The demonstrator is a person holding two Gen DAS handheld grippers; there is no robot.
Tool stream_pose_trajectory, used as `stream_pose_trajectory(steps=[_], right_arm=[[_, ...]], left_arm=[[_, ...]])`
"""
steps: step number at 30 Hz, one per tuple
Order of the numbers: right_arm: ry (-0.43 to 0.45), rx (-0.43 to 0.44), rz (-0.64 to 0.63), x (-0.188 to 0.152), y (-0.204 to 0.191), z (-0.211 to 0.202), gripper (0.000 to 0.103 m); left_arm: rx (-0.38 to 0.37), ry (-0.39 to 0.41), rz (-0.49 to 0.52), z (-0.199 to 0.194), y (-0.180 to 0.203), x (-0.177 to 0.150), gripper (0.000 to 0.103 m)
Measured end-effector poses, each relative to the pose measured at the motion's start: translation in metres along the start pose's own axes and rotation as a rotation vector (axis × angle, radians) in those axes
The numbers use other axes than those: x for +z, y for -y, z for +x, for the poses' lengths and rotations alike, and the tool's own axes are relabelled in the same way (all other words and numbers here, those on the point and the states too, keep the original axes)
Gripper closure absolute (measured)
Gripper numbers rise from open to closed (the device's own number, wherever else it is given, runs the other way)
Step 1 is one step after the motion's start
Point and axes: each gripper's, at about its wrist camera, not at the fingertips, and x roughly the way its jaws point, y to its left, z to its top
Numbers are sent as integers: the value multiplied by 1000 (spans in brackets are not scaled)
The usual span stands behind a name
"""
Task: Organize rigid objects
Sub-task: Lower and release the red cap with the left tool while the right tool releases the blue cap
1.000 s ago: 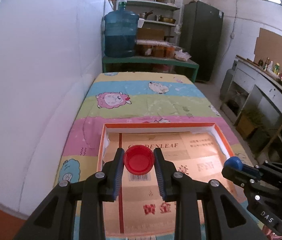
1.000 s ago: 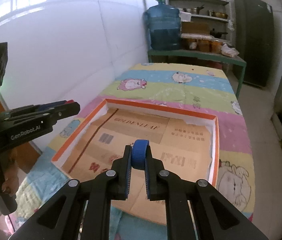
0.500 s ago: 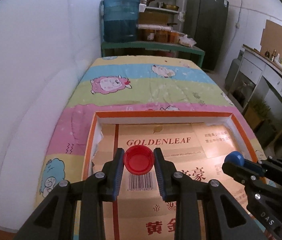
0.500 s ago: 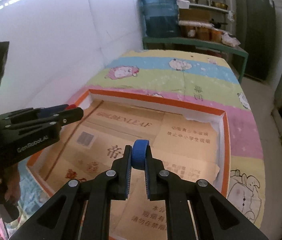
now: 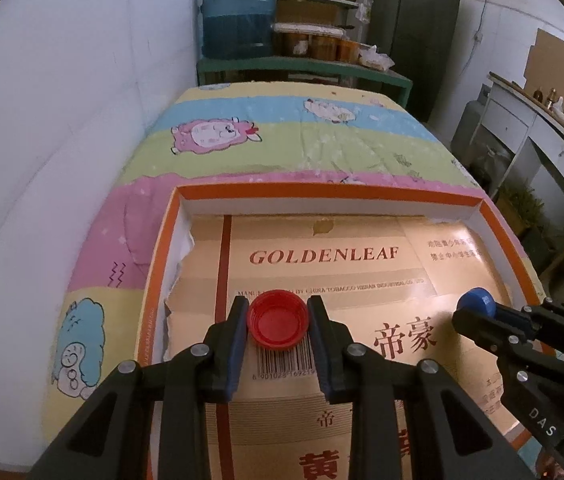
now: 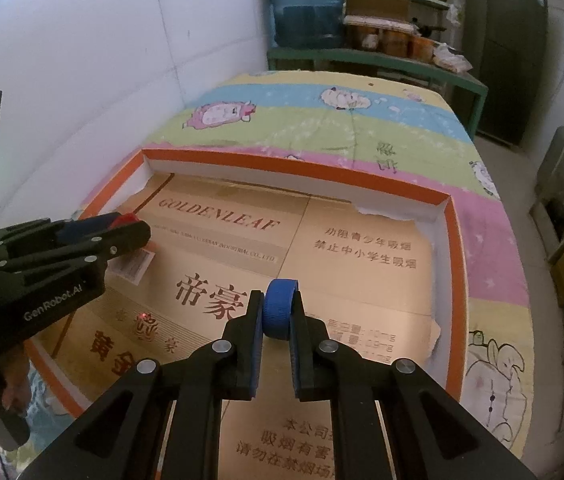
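Striped cartoon bedding carries an orange-rimmed tray lined with cardboard. Left gripper clamps a red cap; at its 3 o'clock, right gripper pinches a blue cap.

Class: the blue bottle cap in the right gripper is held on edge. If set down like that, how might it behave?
The blue bottle cap is round and ridged, so on edge it would probably roll on the flat cardboard liner. It looks like rigid, light plastic, unlikely to deform between the right gripper fingers.

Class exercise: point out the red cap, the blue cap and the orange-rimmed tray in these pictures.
red cap [image 5: 278, 323]: left wrist view, on its open hollow inside.
blue cap [image 6: 280, 309]: right wrist view, on its ribbed side.
tray [image 6: 293, 167]: right wrist view, on its far orange rim.
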Motion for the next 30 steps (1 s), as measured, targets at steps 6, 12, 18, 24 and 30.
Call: stream_pose_trajectory(steps=[6, 12, 18, 24, 30], right_arm=[[-14, -4, -15, -1, -5, 6, 92], [-5, -10, -43, -1, -9, 7, 87], [7, -14, -62, -1, -14, 6, 74], [9, -15, -70, -3, -17, 5, 73], [10, -11, -67, -3, -17, 4, 72]], left_arm=[[-11, -12, -9, 6, -3, -2, 73], [-20, -14, 9, 5, -6, -3, 68], [-29, 0, -15, 1, -12, -6, 59], [-8, 1, -15, -2, -12, -7, 58], [-7, 24, -23, -11, -13, -8, 58]])
